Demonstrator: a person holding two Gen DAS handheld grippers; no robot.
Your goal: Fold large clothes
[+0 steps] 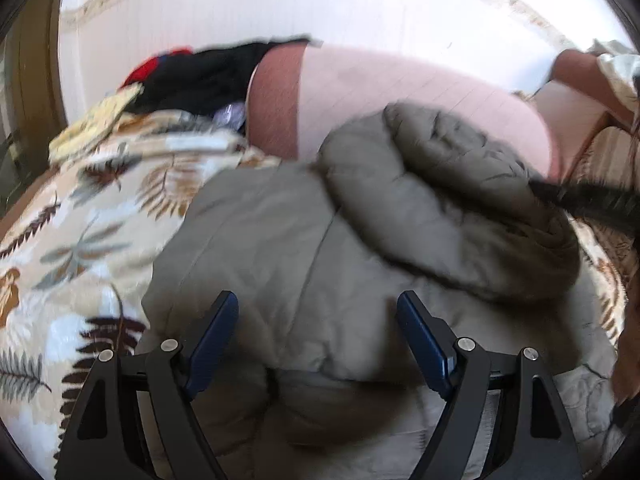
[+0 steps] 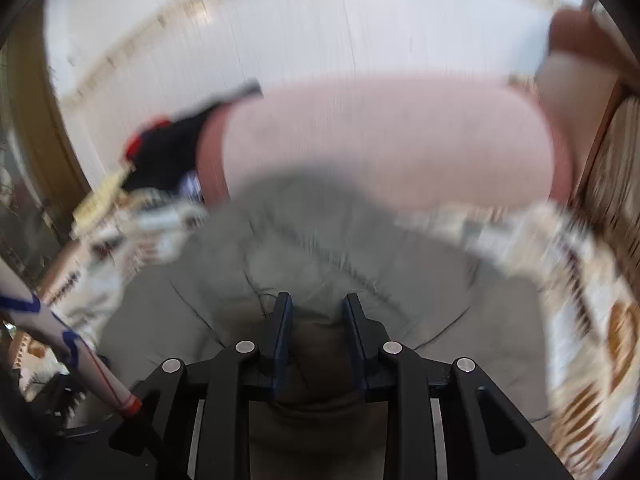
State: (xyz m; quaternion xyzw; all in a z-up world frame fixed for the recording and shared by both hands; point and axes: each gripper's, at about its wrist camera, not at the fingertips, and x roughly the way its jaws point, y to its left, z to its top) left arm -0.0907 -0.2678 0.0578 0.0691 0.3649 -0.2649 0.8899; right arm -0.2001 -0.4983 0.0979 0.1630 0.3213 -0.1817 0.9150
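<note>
An olive-grey padded jacket (image 1: 280, 232) lies spread on a bed, with one thick part folded over on top of it (image 1: 460, 200) and a dark fur trim (image 1: 592, 200) at its right. My left gripper (image 1: 317, 298) hangs just above the jacket's near part, its jaws wide open with nothing between them. The right wrist view is blurred. It shows the same jacket (image 2: 320, 248) below my right gripper (image 2: 318, 300), whose blue pads stand a narrow gap apart over a dark fold of the cloth, not pressing on it.
A fern-print bedcover (image 1: 80, 240) (image 2: 580, 280) lies under the jacket. Behind it sit a pink cushion (image 1: 400, 92) and a pile of black and red clothes (image 1: 200, 72). A white sleeve with blue marks and a red cuff (image 2: 60, 332) crosses the lower left.
</note>
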